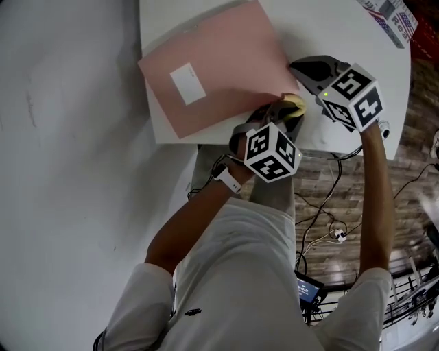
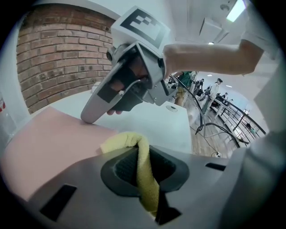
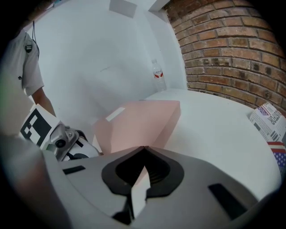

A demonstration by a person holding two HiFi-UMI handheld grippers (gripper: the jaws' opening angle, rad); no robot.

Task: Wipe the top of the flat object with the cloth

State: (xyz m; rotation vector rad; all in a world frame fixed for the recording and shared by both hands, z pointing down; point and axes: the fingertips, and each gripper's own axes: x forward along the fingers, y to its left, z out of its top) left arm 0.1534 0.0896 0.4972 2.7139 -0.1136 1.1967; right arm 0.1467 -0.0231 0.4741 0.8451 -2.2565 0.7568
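The white table [image 1: 329,27] is viewed from high above, steeply downward, over the person's torso. The left gripper view is set low and close at the near corner of the pink sheet [image 2: 49,147], faced far toward the right gripper [image 2: 91,117]. The right gripper view is faced left along the sheet, which is shared by all three views.

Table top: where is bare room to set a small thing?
Bare table lies between the pink sheet and the printed packet. Crowded at the sheet's near corner: left tool with cloth, right tool.
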